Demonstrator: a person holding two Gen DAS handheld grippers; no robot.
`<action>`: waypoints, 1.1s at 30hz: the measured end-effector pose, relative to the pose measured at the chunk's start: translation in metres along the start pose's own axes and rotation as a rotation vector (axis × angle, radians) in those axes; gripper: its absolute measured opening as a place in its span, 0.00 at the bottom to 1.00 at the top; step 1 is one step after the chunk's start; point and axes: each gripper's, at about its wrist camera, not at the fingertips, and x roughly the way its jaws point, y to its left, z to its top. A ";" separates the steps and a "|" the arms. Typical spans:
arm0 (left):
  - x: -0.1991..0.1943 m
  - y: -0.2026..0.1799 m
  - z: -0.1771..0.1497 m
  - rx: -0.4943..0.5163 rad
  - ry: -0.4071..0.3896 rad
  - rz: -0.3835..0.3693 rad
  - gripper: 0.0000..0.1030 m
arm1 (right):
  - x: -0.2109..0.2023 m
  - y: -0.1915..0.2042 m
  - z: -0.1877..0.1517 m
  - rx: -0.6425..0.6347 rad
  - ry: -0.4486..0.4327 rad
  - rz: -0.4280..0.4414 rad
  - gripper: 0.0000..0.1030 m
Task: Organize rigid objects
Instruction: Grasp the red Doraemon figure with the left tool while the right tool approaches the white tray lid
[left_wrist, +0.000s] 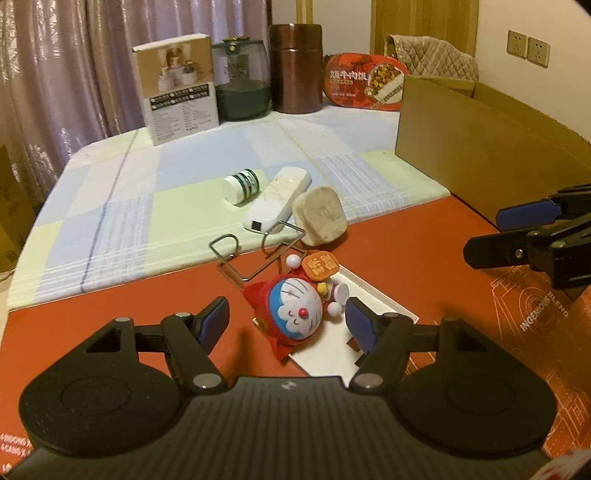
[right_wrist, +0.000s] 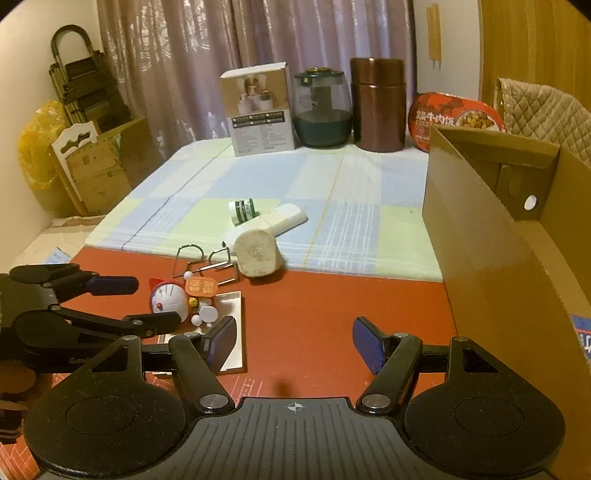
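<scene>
A Doraemon figure in a red cape lies on its side, partly on a flat white tray on the red table. My left gripper is open, one finger on each side of the figure and neither pad touching it. The right wrist view shows the same: the figure lies between the left gripper's fingers. My right gripper is open over bare red table with nothing between its fingers; in the left wrist view it hangs at the right. Beyond lie a wire frame, a beige block, a white remote-shaped device and a small green-banded bottle.
An open cardboard box stands along the right side. At the back of the checked cloth stand a white carton, a green glass jar, a brown canister and a red food tub. Cartons and a trolley are on the floor at left.
</scene>
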 end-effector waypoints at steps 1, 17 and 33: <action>0.004 -0.001 0.001 0.005 0.007 0.002 0.63 | 0.001 0.000 0.000 0.005 0.004 -0.001 0.65; 0.023 -0.002 0.004 -0.025 0.029 -0.027 0.52 | 0.007 0.002 0.004 0.035 0.015 0.011 0.65; -0.001 0.006 -0.003 -0.049 0.017 0.000 0.51 | 0.006 0.002 0.004 0.044 0.019 0.015 0.65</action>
